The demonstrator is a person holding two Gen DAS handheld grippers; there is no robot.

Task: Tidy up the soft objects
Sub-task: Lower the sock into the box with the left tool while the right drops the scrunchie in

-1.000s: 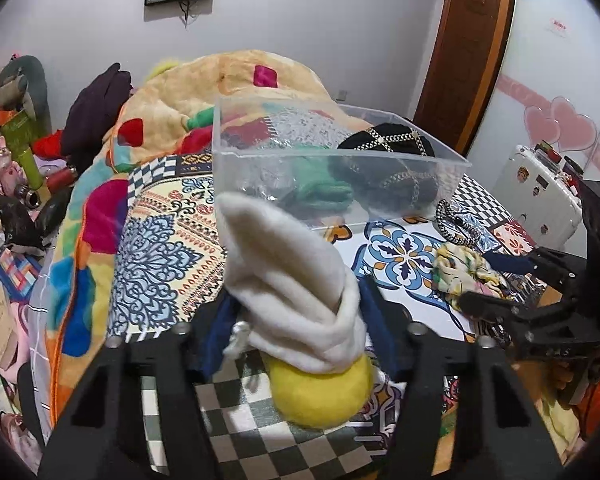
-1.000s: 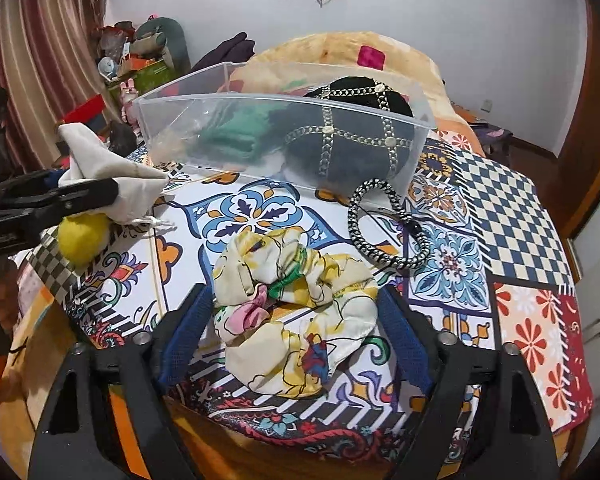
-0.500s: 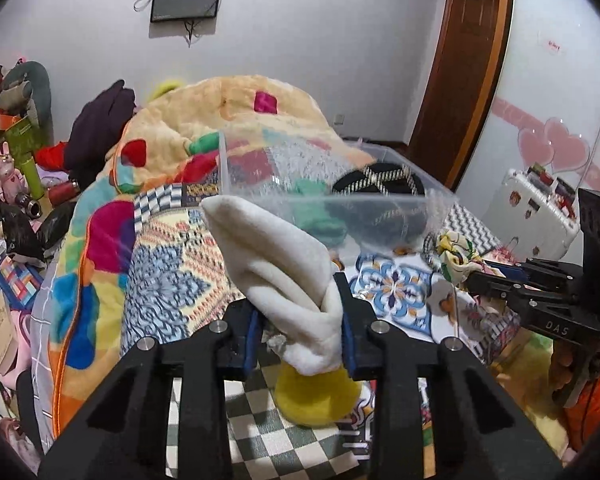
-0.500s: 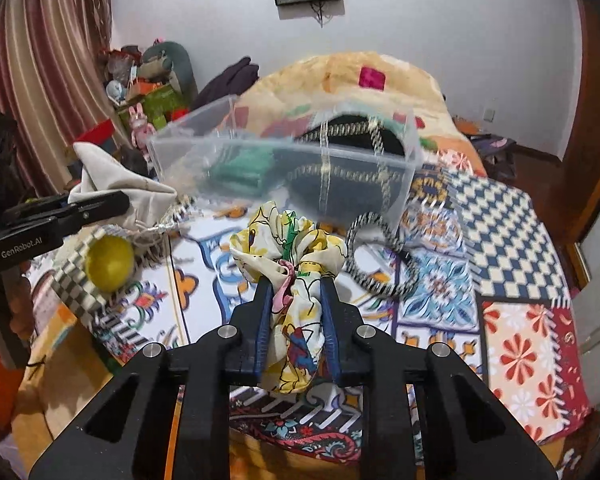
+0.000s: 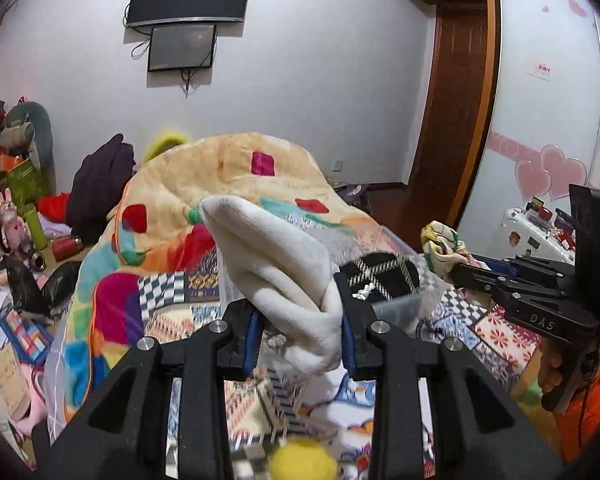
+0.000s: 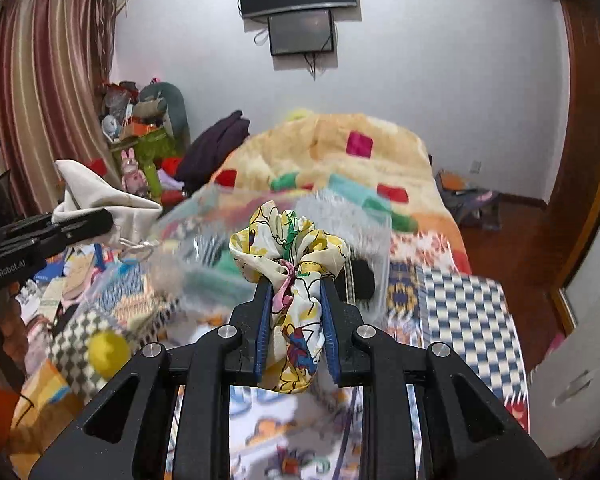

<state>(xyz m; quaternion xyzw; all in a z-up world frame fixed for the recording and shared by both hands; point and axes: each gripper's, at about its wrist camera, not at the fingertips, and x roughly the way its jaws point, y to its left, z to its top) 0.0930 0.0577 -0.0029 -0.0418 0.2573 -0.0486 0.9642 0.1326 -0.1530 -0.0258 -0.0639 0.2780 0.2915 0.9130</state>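
My left gripper (image 5: 298, 320) is shut on a cream cloth pouch (image 5: 284, 272) and holds it up above the bed; it also shows in the right wrist view (image 6: 100, 200). My right gripper (image 6: 294, 312) is shut on a floral yellow scrunchie (image 6: 292, 264), lifted in front of the clear plastic bin (image 6: 204, 240). The scrunchie also shows at the right in the left wrist view (image 5: 444, 246). The bin (image 5: 396, 304) holds a black chained hat (image 5: 384, 276) and something green. A yellow ball (image 5: 302, 460) lies on the patterned cover below the left gripper, and shows in the right wrist view (image 6: 108, 350).
A colourful blanket heap (image 5: 228, 184) lies behind the bin. Clutter and toys (image 5: 16, 216) fill the floor at the left. A wooden door (image 5: 452, 120) and a white suitcase (image 5: 536, 236) stand at the right. A screen (image 6: 300, 32) hangs on the wall.
Both grippers have closed on their items and lifted them off the bed cover. The yellow ball stayed on the cover and now lies lower in the left view.
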